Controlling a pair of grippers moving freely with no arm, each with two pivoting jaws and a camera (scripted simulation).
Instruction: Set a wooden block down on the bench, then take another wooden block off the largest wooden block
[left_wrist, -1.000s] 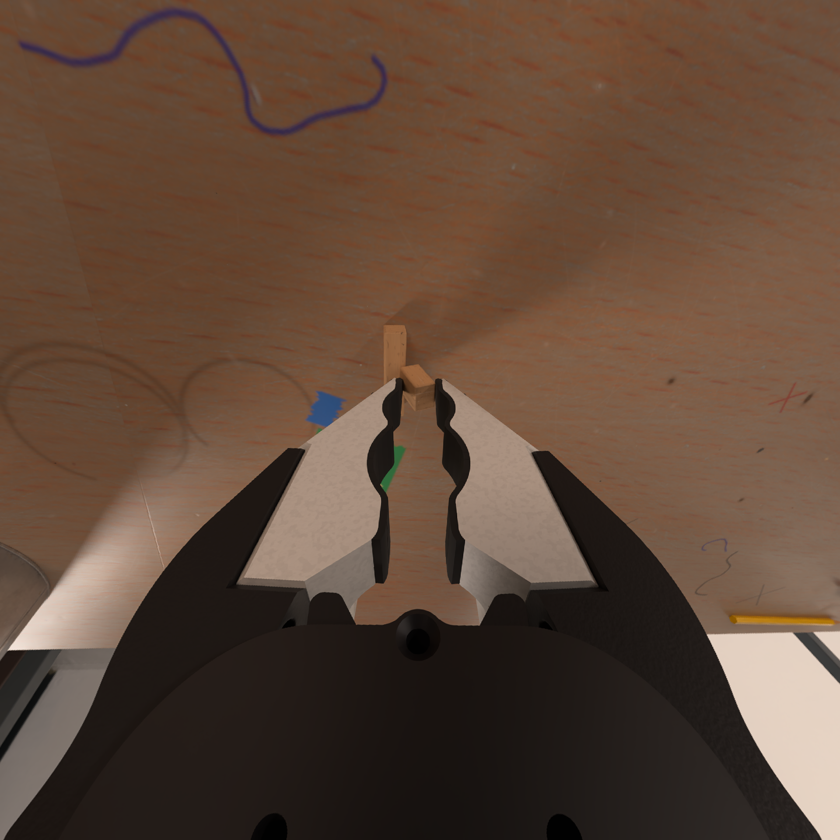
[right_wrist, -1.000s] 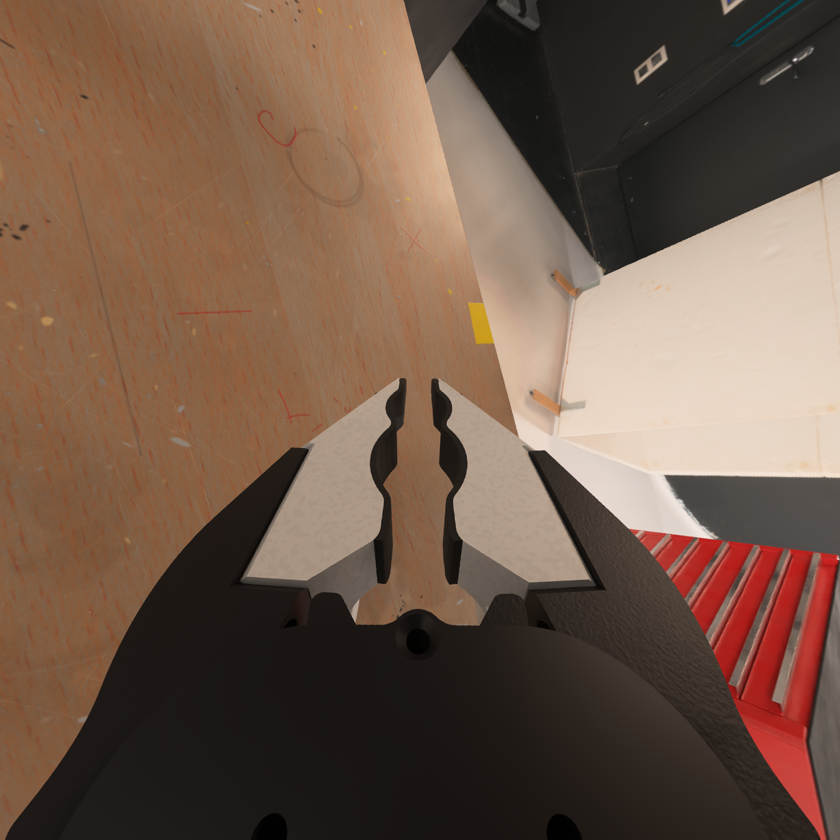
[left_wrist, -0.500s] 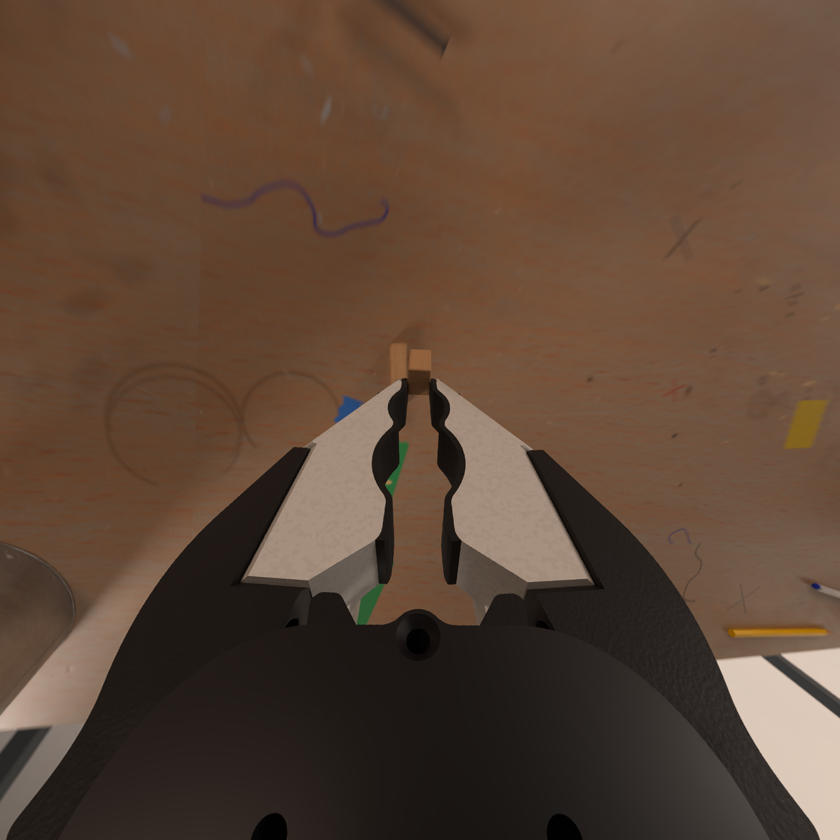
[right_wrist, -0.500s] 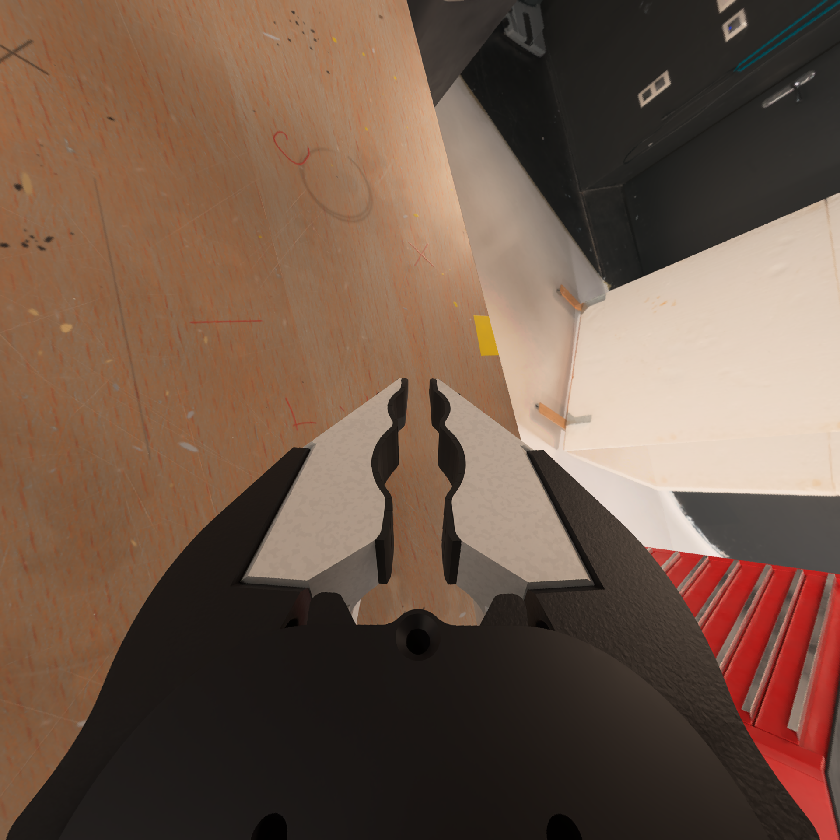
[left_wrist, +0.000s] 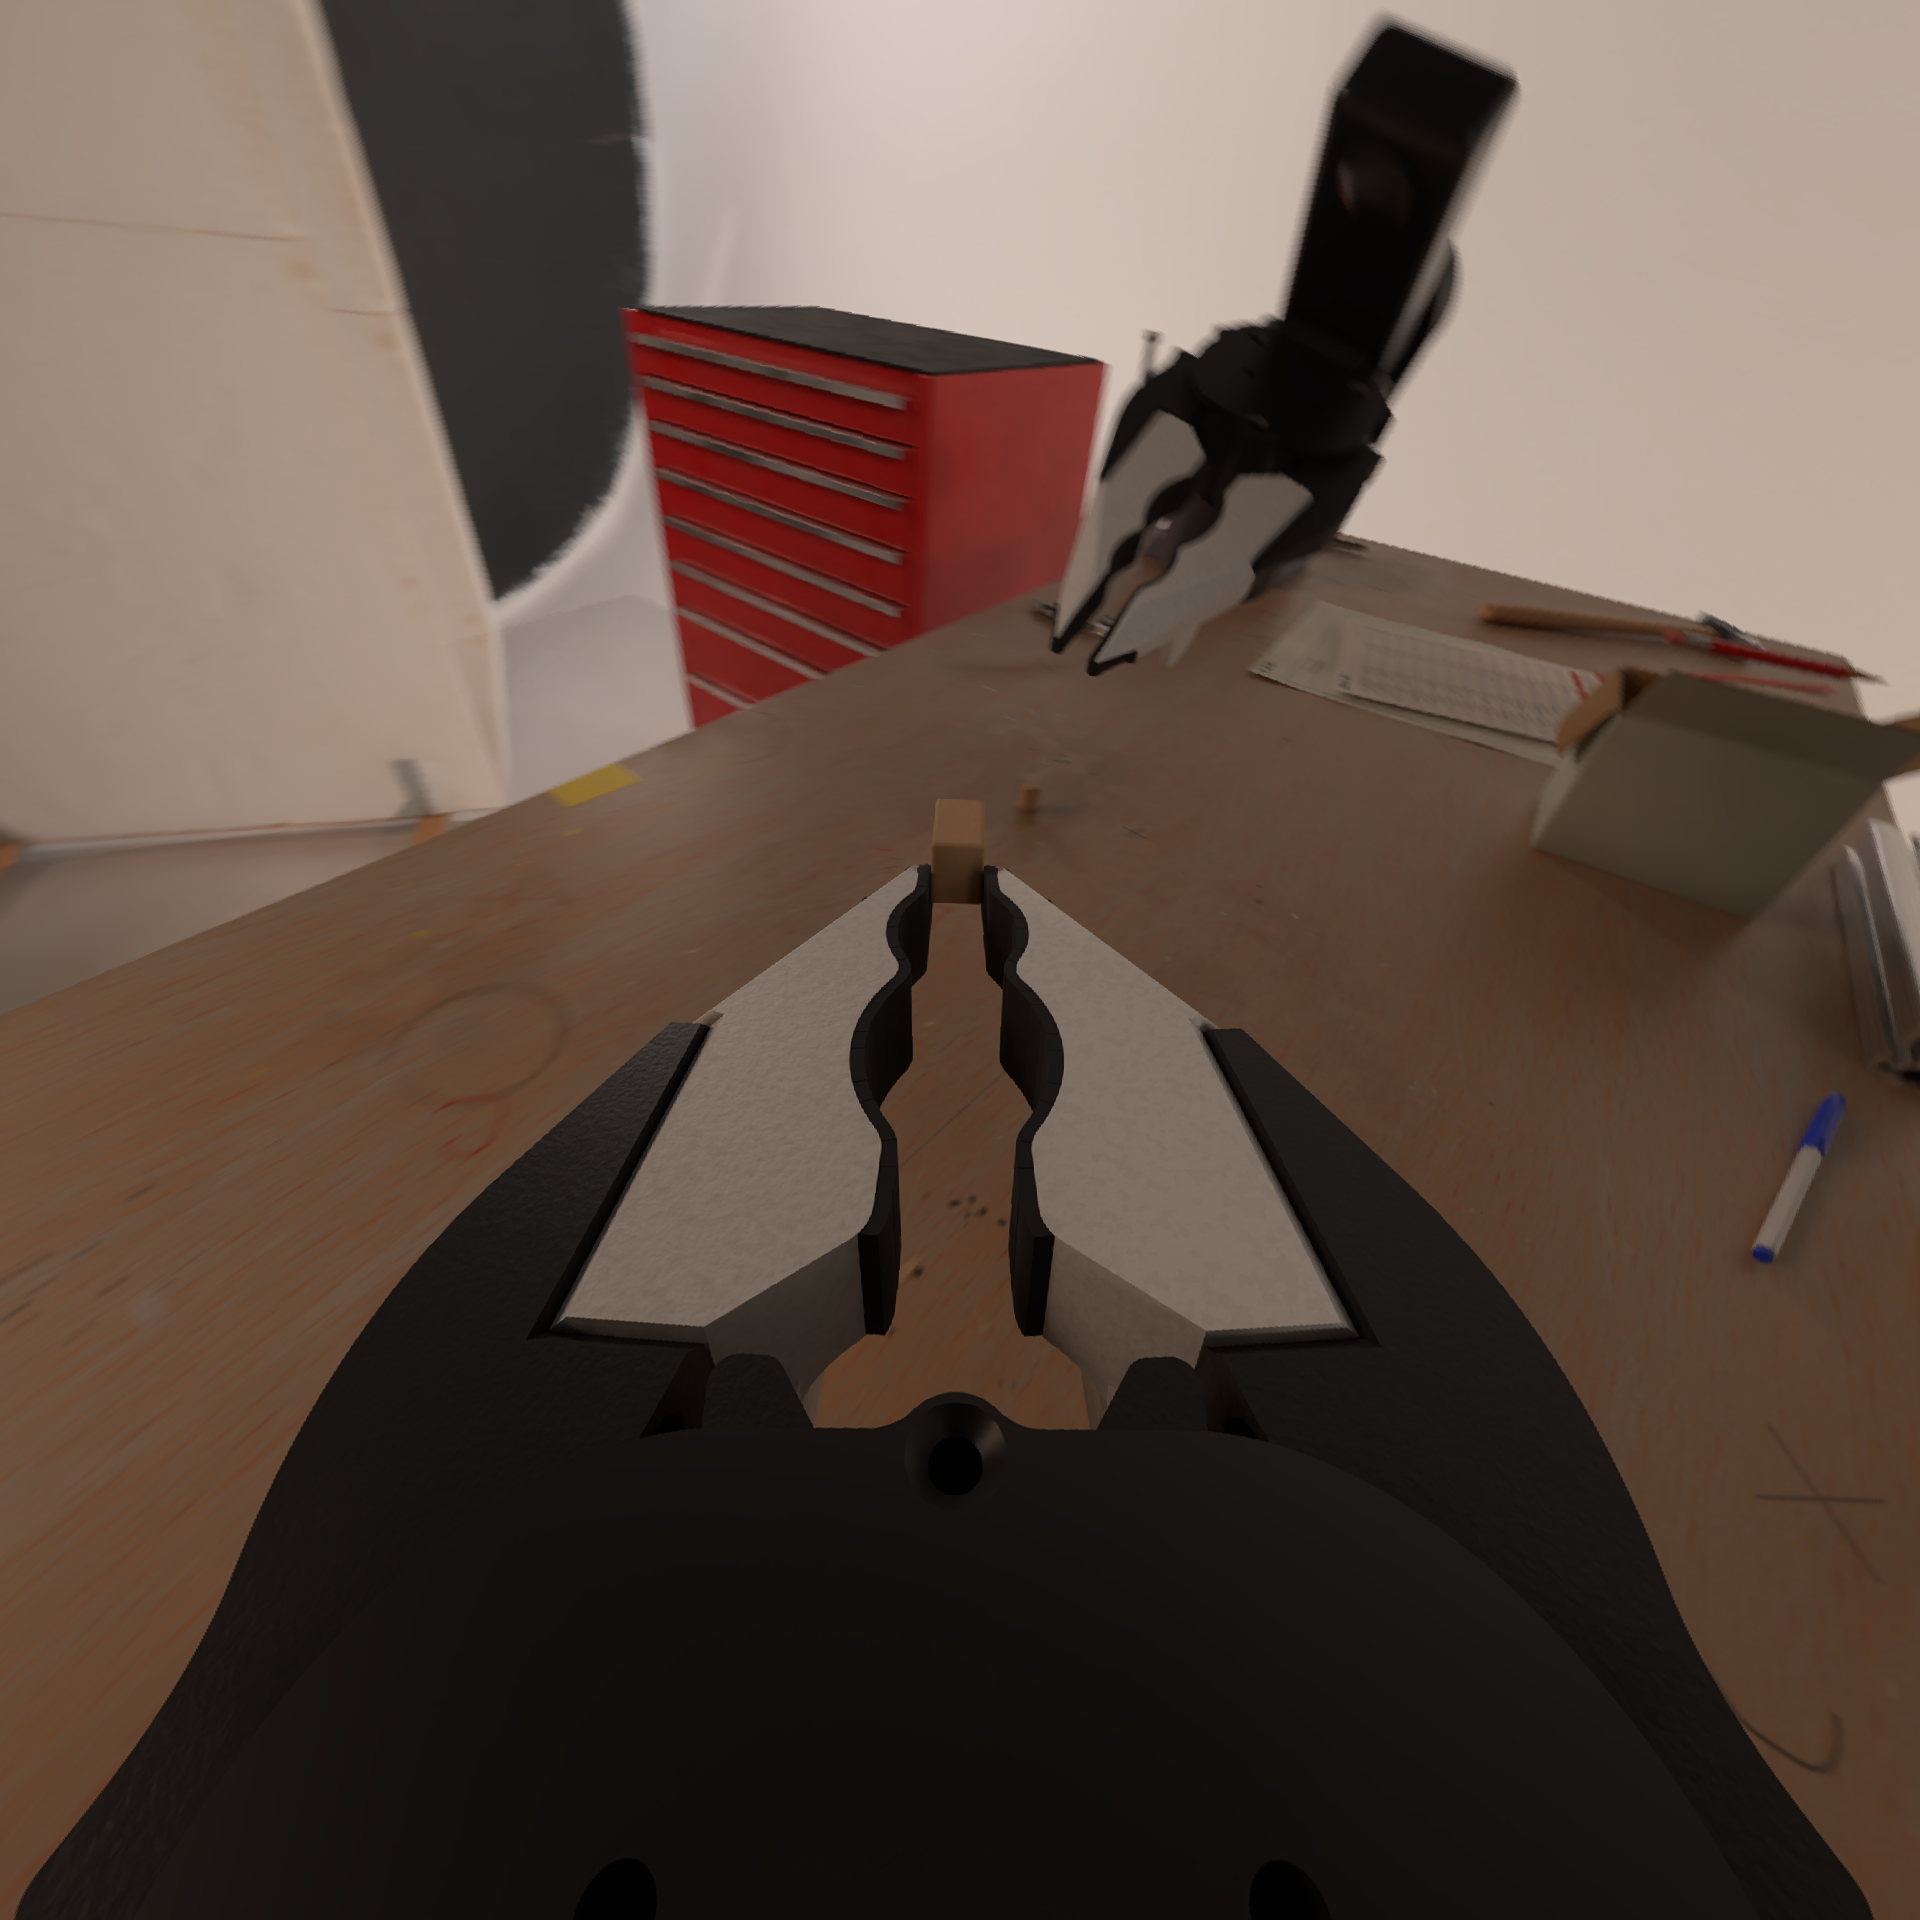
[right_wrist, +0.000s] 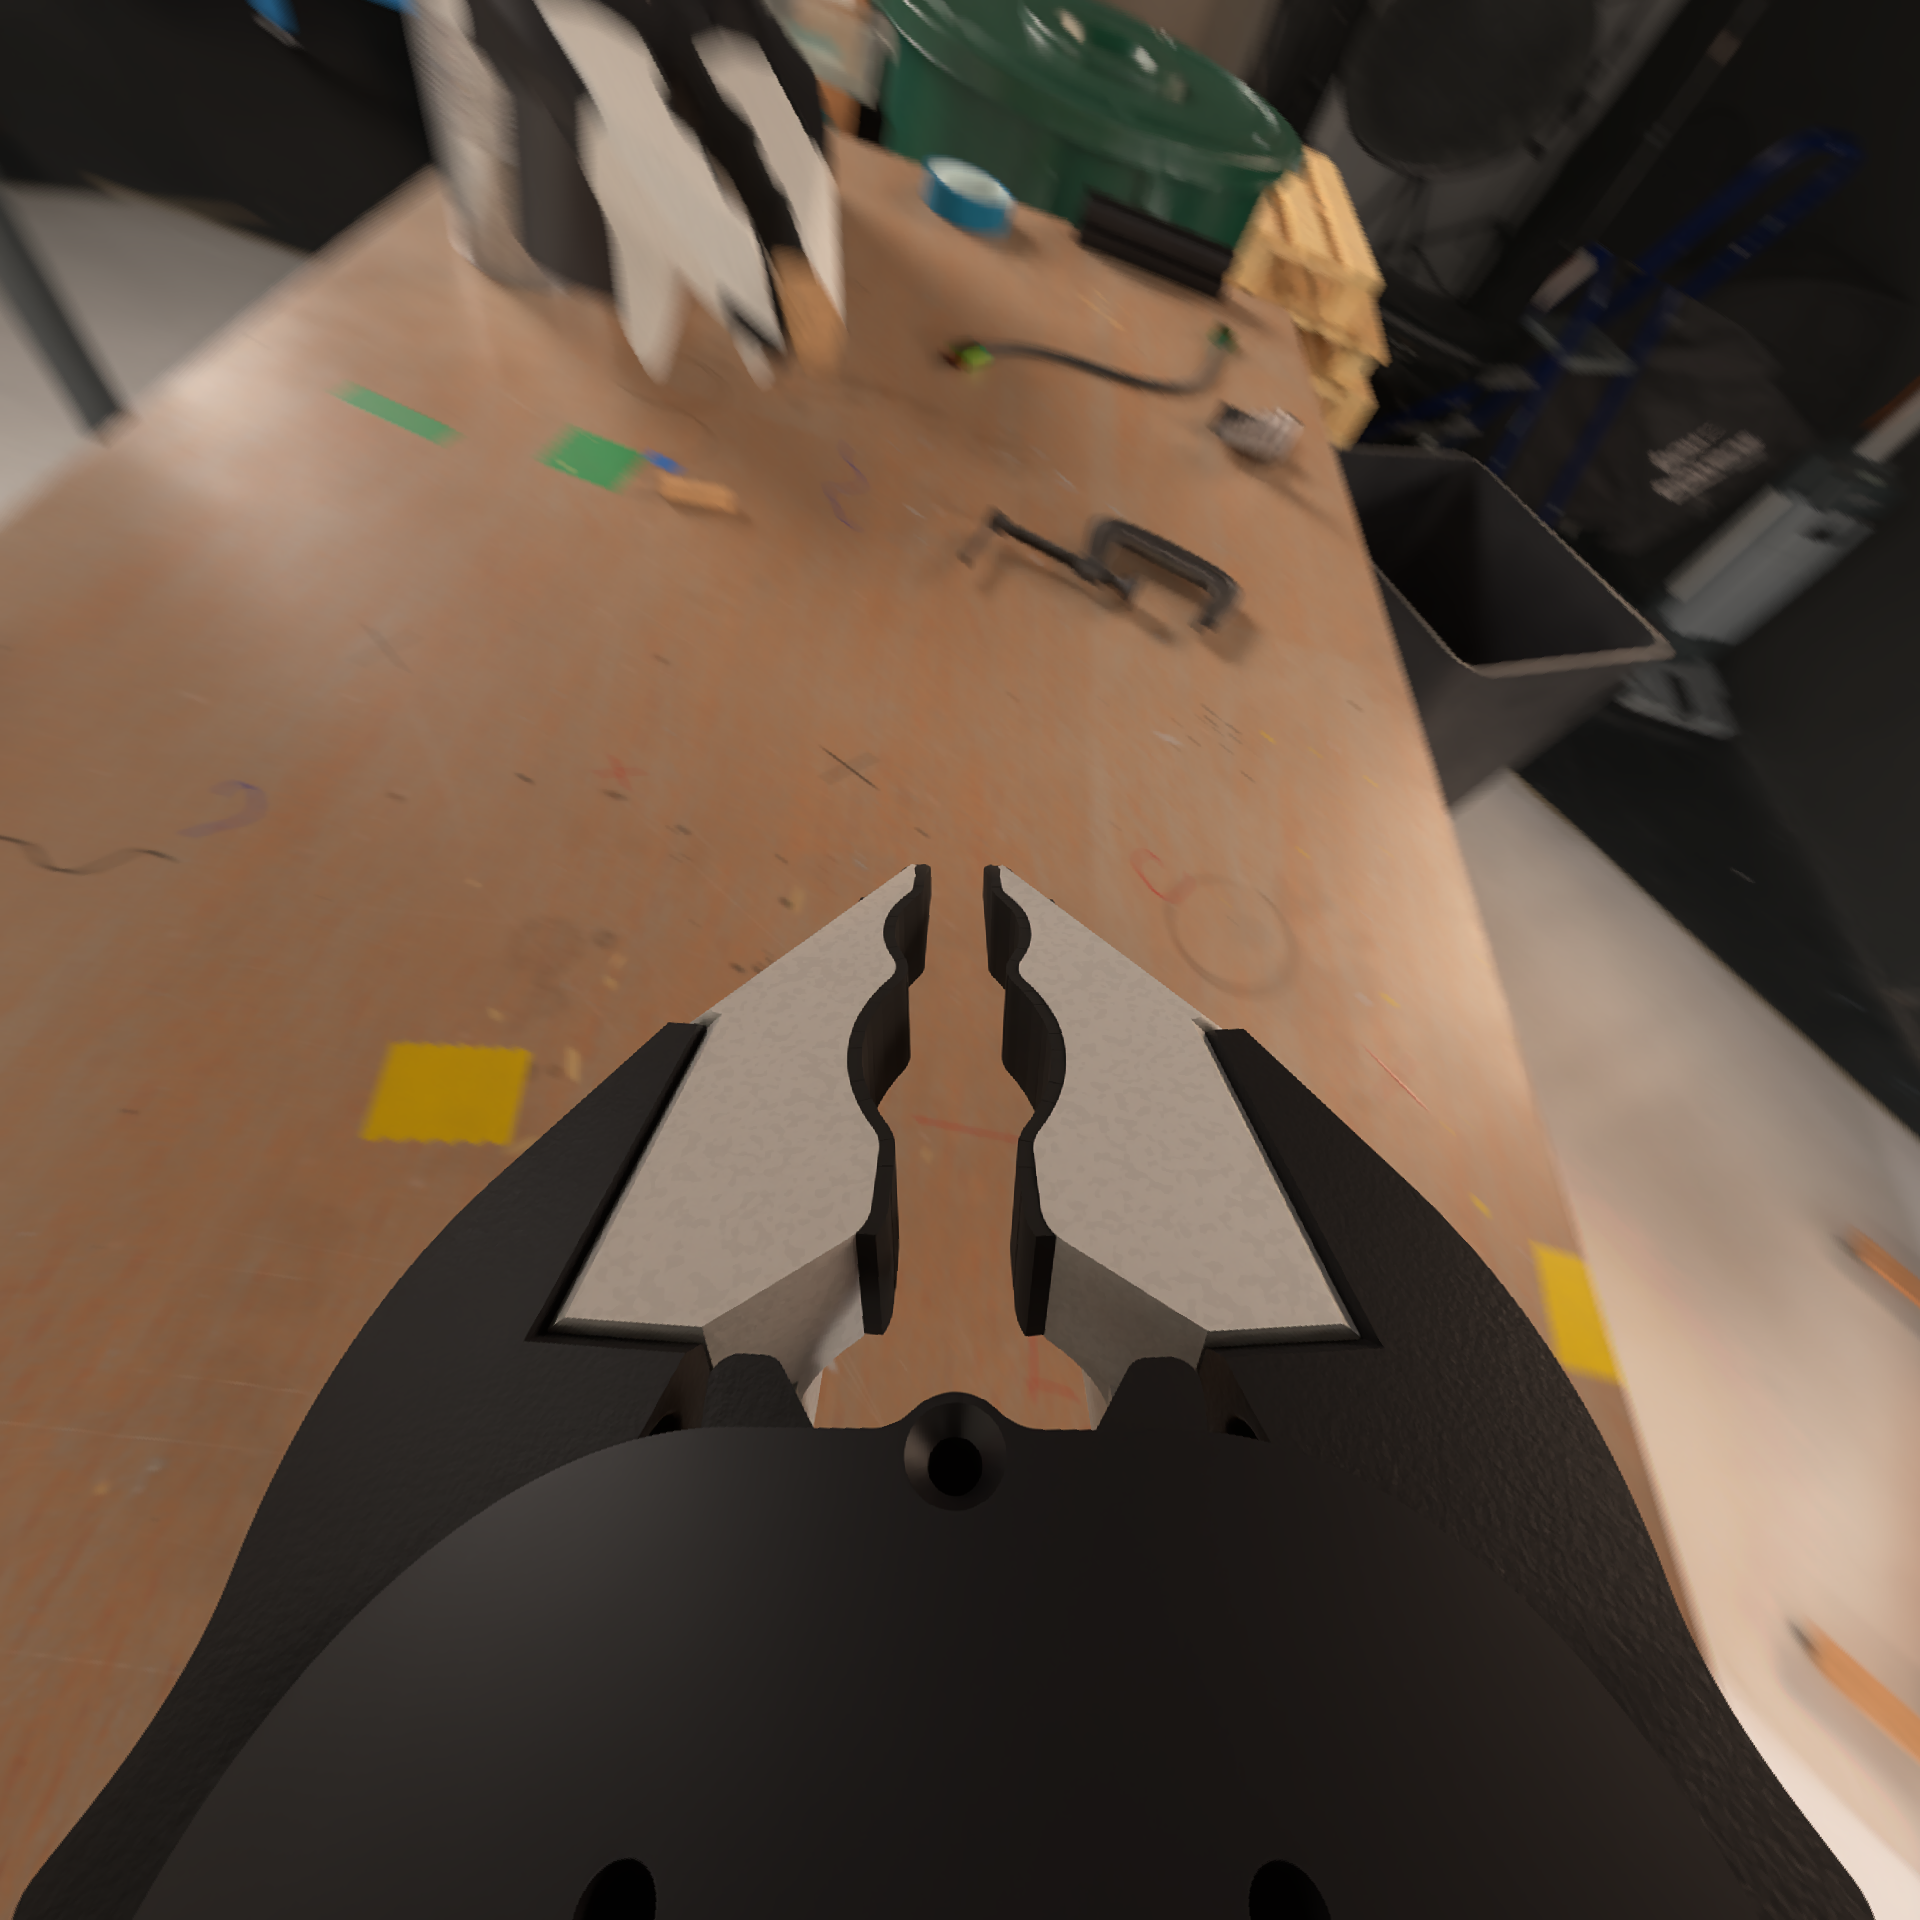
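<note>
Left gripper (left_wrist: 957, 871) pinches a small block (left_wrist: 957, 861) at its fingertips, held above the bench (left_wrist: 1351, 1039).

The paper sheet (left_wrist: 1423, 670) on the bench carries a printed grid and the dark bag (right_wrist: 1704, 468) beyond the bench end has pale lettering, both too blurred to make out. The left gripper points nearly level across the bench; from the right wrist view it shows blurred at the far end (right_wrist: 717, 343), tips angled downward. The right gripper (right_wrist: 957, 871) has its jaws a narrow gap apart with nothing between them; in the left wrist view it hangs above the far bench edge (left_wrist: 1086, 649), tilted steeply down. A long block (right_wrist: 698, 491) lies flat on the bench beside green tape (right_wrist: 590, 455), well apart from both grippers. A marker (left_wrist: 1785, 1179) and open box (left_wrist: 1704, 800) lie to the left gripper's right.
</note>
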